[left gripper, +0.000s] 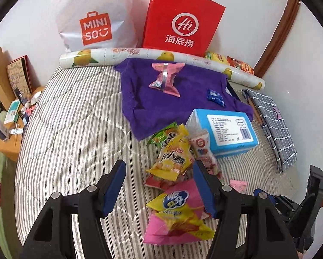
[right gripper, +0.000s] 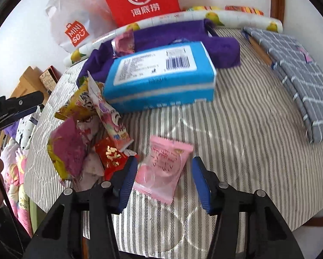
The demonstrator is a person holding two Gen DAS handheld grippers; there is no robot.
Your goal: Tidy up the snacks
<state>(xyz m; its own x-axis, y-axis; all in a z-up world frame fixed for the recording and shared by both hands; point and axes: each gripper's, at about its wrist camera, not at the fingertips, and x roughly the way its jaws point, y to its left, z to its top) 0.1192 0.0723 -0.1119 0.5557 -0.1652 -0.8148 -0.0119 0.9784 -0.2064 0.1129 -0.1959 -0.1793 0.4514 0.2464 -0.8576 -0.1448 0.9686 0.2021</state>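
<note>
My right gripper is half-spread round the pink pack, not pinching; pack's long axis runs fwd between pads (left gripper spread, further off).

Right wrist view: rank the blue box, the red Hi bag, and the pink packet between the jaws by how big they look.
1. blue box
2. red Hi bag, partly cropped at the top
3. pink packet, enlarged by nearness

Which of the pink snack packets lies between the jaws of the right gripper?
The flat pale pink packet lying alone on the striped cover, between the right gripper jaws. The other pink packets sit in the pile or on the purple cloth.
</note>
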